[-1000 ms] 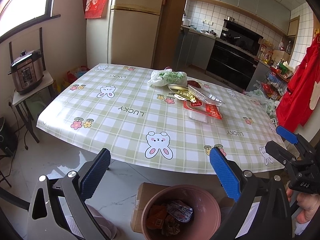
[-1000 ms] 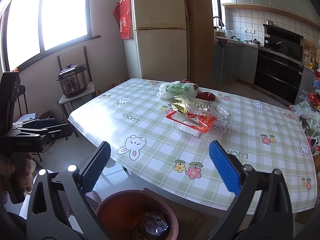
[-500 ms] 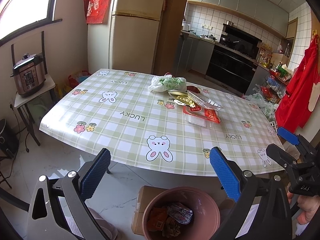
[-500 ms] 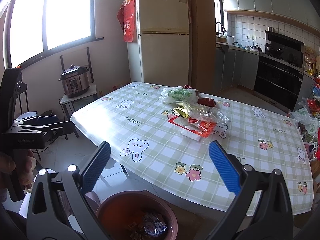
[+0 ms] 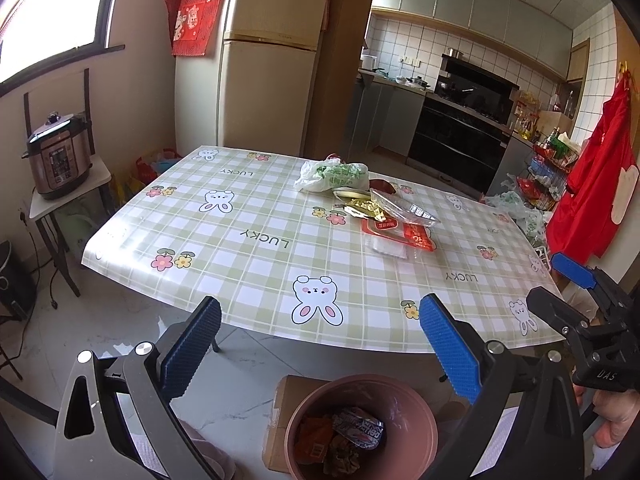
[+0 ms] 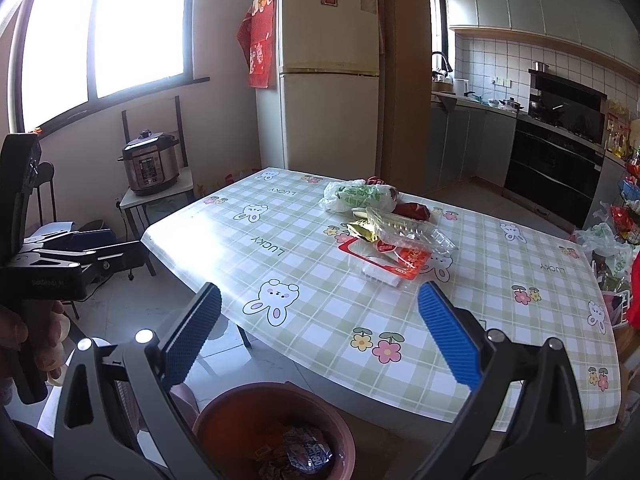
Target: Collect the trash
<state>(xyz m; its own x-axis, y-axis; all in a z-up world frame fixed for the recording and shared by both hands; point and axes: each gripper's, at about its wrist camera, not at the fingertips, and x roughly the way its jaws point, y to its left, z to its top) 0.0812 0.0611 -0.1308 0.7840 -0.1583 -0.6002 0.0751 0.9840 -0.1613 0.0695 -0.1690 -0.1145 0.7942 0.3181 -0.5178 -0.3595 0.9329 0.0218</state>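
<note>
Trash lies in a heap on the checked table [image 5: 248,240] [image 6: 304,264]: a white and green plastic bag [image 5: 334,174] [image 6: 358,196], a gold wrapper [image 5: 366,209] [image 6: 362,230], a clear plastic tray [image 5: 404,208] [image 6: 408,230] and a red and white package [image 5: 400,236] [image 6: 388,258]. A pinkish bin [image 5: 364,428] [image 6: 276,432] stands on the floor below the near table edge, with wrappers inside. My left gripper [image 5: 320,348] hangs open above the bin, holding nothing. My right gripper [image 6: 318,334] is open and empty too, well short of the heap.
A cardboard box [image 5: 280,420] sits beside the bin. A pressure cooker [image 5: 58,156] [image 6: 150,164] stands on a small side table at left, a fridge [image 5: 266,92] [image 6: 330,80] behind the table. Red cloth [image 5: 592,188] and a snack rack are at right.
Both grippers have drawn back and risen a little, so the table looks farther away. Both stay open and empty; the trash has not moved.
</note>
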